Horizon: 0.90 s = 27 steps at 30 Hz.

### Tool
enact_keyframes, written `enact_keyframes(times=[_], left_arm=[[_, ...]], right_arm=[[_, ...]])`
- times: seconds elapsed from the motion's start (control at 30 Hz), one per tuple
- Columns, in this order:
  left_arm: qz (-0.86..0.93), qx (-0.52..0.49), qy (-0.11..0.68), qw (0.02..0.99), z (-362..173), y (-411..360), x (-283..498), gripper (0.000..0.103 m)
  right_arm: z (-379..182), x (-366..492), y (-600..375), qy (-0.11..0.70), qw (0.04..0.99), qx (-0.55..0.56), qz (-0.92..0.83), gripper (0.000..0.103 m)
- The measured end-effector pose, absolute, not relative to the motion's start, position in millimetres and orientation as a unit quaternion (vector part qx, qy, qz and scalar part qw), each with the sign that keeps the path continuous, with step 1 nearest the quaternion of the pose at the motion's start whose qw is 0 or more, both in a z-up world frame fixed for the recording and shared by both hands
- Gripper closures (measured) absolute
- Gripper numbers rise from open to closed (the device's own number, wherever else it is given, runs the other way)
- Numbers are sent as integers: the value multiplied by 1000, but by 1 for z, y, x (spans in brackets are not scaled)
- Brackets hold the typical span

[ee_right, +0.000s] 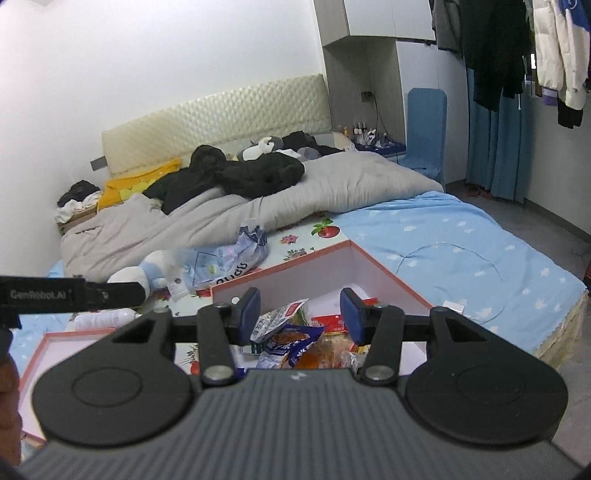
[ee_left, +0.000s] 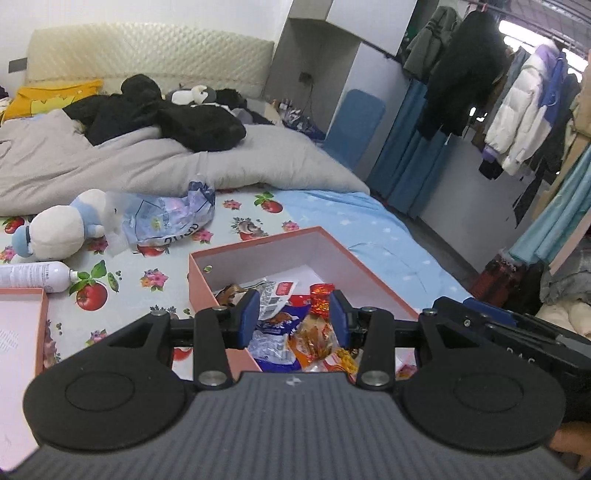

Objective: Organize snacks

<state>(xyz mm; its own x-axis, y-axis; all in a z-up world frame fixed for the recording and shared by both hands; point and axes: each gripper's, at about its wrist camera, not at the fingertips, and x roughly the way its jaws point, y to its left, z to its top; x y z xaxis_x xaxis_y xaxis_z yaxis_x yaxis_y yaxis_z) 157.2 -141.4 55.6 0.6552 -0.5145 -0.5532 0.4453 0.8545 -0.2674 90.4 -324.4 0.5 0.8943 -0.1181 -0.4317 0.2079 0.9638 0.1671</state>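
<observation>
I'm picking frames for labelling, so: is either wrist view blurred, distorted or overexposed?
Left wrist view: sharp on the snack box, fisheye bending toward the edges, and the window at top right blown out. Right wrist view: softer overall, with the headboard and hanging clothes slightly smeared, the same bending, even light and no glare.

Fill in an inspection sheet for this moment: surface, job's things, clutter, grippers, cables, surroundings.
Surface: bed with fruit-print sheet and blue cover.
Job's things: pink box holding mixed snack packets; second pink tray on its left.
Clutter: plush toy, crumpled plastic bag, white bottle, grey duvet with black clothes on it.
Grippers: left gripper open, empty, above the box; right gripper the same.
Cables: thin cable looped on the blue cover.
Surroundings: headboard, hanging coats, blue curtain.
</observation>
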Motion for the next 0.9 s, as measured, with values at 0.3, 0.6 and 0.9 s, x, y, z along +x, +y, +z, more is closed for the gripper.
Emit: enact_keyframes(times=[0.3,0.6,0.9], left_arm=[[-256,-37,310,915,50,-128,100,56],[-248,-34,310,917,34,-119,60,56],[-242,-38,310,919,26,-107,46,56]], right_arm=[[-17,55,-315,226,965,107,-83,53],[-26,17,-302,228,967,88,-75,53],[-26,-3,-301,215,970,79,-81,53]])
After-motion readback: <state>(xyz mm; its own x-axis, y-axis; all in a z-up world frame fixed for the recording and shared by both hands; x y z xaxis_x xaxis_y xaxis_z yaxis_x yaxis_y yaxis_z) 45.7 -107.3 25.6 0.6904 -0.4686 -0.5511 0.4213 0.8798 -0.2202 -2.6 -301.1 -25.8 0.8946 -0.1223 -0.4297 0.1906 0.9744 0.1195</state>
